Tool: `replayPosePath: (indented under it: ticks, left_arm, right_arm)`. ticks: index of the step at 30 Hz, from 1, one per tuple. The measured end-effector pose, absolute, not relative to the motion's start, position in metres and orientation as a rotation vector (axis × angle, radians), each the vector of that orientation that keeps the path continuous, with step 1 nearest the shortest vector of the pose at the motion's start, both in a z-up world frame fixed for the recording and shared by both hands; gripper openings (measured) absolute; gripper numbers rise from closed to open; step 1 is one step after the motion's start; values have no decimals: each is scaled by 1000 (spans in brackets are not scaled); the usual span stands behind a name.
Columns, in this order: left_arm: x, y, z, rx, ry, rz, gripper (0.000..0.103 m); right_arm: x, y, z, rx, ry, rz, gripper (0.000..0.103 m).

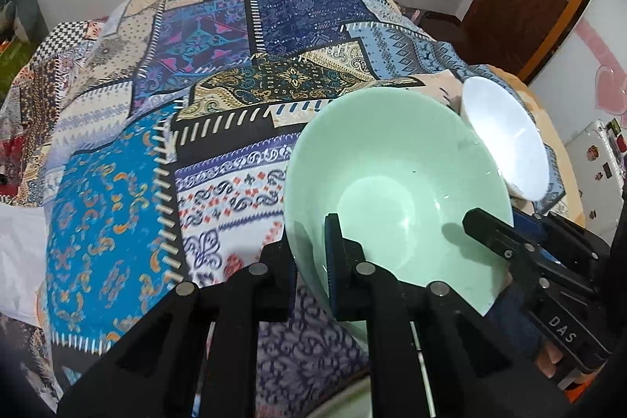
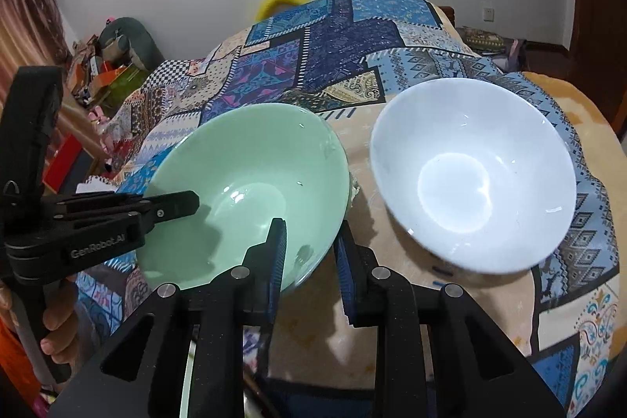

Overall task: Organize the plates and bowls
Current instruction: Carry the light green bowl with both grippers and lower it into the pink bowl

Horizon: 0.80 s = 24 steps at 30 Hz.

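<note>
While both grippers clamp the green bowl point(image 2: 250, 190) on the patchwork blanket point(image 1: 156, 151) | left gripper point(image 1: 313, 261) pinches its near-left rim | right gripper point(image 2: 309, 261) pinches its near-right rim | white bowl point(image 2: 474, 175) sits just beside it, on the right.

Glossy bowls point(image 2: 250, 183); matt cloth point(image 1: 117, 183).

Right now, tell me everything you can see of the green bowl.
The green bowl is pale mint, glossy, ceramic by its look, wide-rimmed with a small flat bottom, empty, upright and slightly tilted on the patchwork cloth. The left gripper is shut on one side of its rim and the right gripper grips the opposite side, one finger of each inside. The white bowl sits close beside it; whether they touch is unclear.
</note>
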<state>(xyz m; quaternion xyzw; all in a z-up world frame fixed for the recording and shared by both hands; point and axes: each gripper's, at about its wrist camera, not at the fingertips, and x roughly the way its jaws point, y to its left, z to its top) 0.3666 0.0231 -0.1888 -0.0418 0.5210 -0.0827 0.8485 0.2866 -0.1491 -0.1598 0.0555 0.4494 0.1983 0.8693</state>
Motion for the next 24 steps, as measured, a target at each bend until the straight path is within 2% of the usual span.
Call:
replayPosePath:
  ticks: [24]
  left_arm:
    - [231,63,-118,-144,985,-130,12]
  right_arm:
    - [203,-116,-106,80,875,519,23]
